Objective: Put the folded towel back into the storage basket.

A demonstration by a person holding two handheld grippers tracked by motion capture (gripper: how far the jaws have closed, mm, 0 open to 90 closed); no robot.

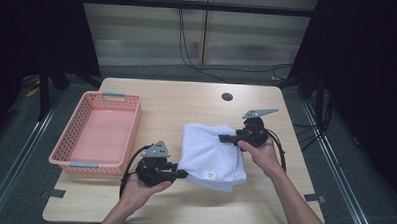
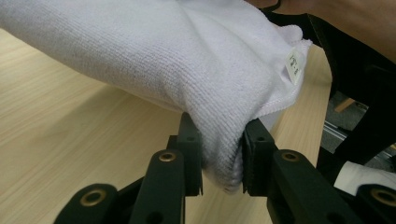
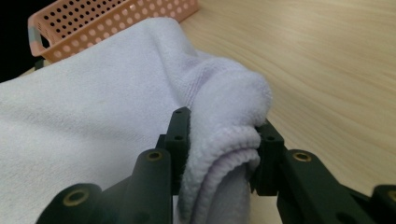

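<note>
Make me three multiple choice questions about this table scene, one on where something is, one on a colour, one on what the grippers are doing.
1. Where does the basket sit relative to the towel?
A. To its left
B. To its right
C. On top of it

2. What colour is the basket?
A. Blue
B. Pink
C. Green

3. What are the left gripper and right gripper doing?
A. Both open above the table
B. One holds the basket
C. Both shut on the towel

Answers: 1 A, the high view shows the basket left of the towel. 2 B, its mesh walls are pink. 3 C, each gripper view shows towel fabric pinched between the jaws.
</note>
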